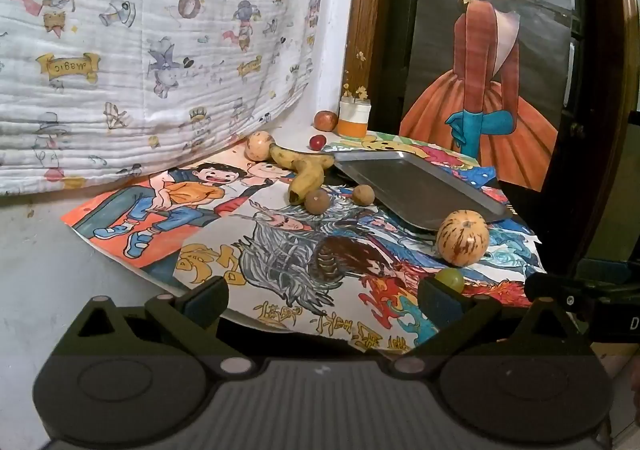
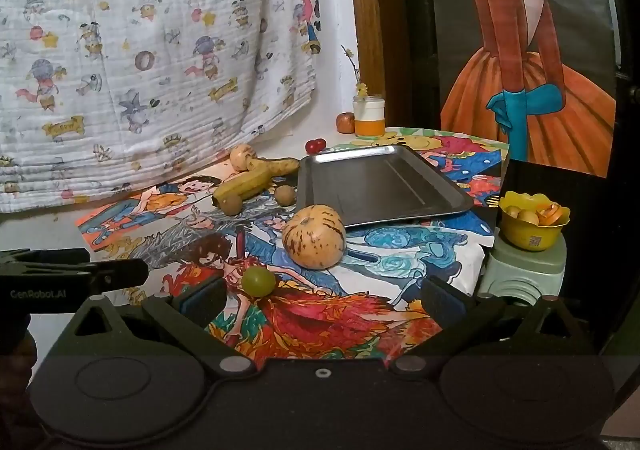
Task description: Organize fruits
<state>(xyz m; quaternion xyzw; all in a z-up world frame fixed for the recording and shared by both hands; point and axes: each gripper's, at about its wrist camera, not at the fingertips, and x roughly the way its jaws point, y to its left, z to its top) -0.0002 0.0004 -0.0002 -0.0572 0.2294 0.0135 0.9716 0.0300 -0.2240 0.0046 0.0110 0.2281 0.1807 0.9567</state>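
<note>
A white cartoon-print cloth hangs behind a table spread with bright drawings, and a poster of a figure in an orange dress stands at the back right.

The left gripper has its jaws spread wide with nothing between them. Far ahead of it, slightly left, lie a pale round fruit and a bent banana, with two small brown fruits just this side of the banana. Farther back sit a red apple, a small red fruit and a white-and-orange jar. Ahead to its right is an empty metal tray, with a speckled melon at its near edge. A green grape lies just behind its right finger.

The right gripper is also wide open and empty. The same grape lies just ahead of its left finger, the melon beyond it and the tray behind. Off to its right, a yellow bowl of small fruits stands on a green stool.
</note>
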